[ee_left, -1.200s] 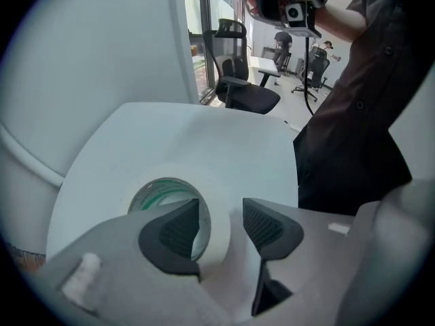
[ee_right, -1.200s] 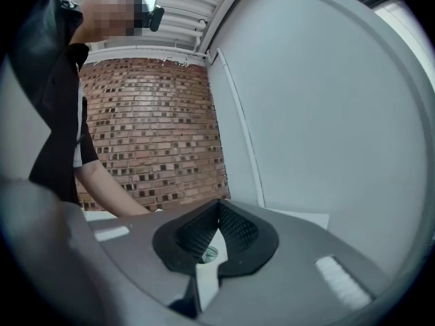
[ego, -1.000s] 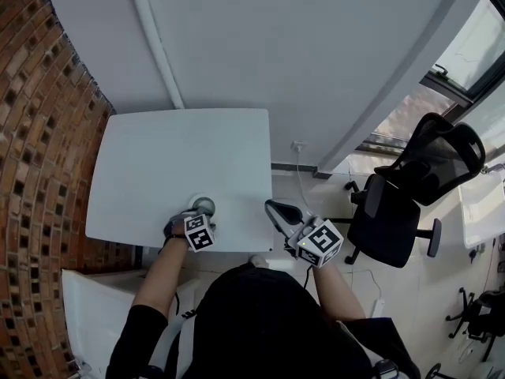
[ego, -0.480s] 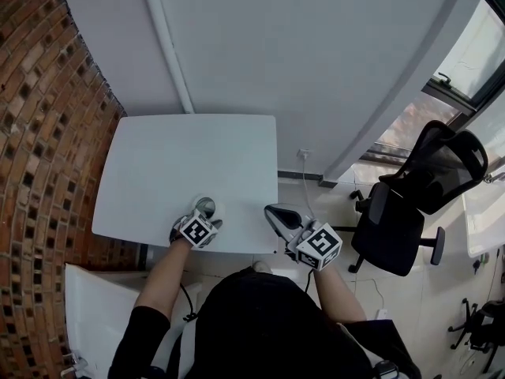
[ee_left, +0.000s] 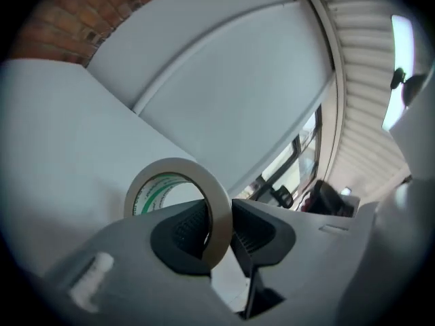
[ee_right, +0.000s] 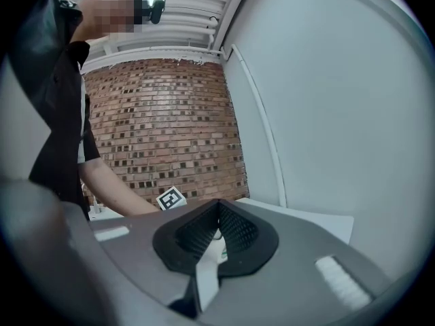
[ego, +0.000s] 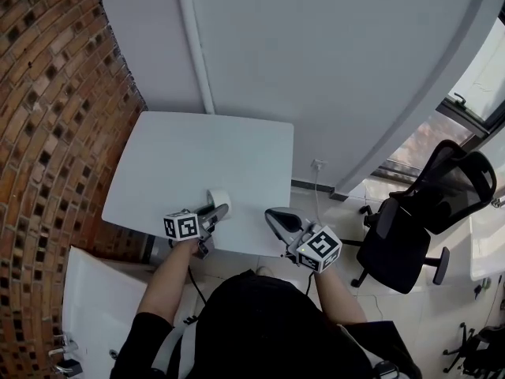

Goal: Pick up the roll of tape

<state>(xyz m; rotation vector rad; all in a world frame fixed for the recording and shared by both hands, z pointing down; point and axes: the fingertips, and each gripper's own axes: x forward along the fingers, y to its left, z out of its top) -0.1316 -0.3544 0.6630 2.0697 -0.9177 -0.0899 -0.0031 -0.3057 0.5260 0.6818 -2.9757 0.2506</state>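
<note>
- Head view: a white surface [ego: 205, 152] stands against a grey wall [ego: 331, 61], with a brick wall [ego: 55, 93] on the left and a black chair [ego: 418, 227] on the floor well off to the right.
- The left gripper [ego: 219, 210] is over the near edge of the surface, pointing towards its right side, with its marker cube turned to the camera.
- The tape [ego: 220, 198] is a pale roll held at the tip of the left gripper, above the near part of the surface.
- The right gripper [ego: 272, 215] hovers just off the surface's near right corner, well apart from the tape.
- Left gripper view: the roll stands on edge between the jaws, with its open centre facing sideways and green print showing inside the core.
- One jaw reaches into the hole and the other lies against the outer face, so the band of the roll sits between the ribbed pads [ee_left: 187, 231].
- The left jaws are closing, and both pads are already on the band.
- The roll is clear of the surface, which lies behind and below it.
- Right gripper view: the right jaws are together at their tips, with nothing between them.
- Beyond them are the brick wall, the person's bare arm [ee_right: 112, 185] and the left gripper's cube.
</note>
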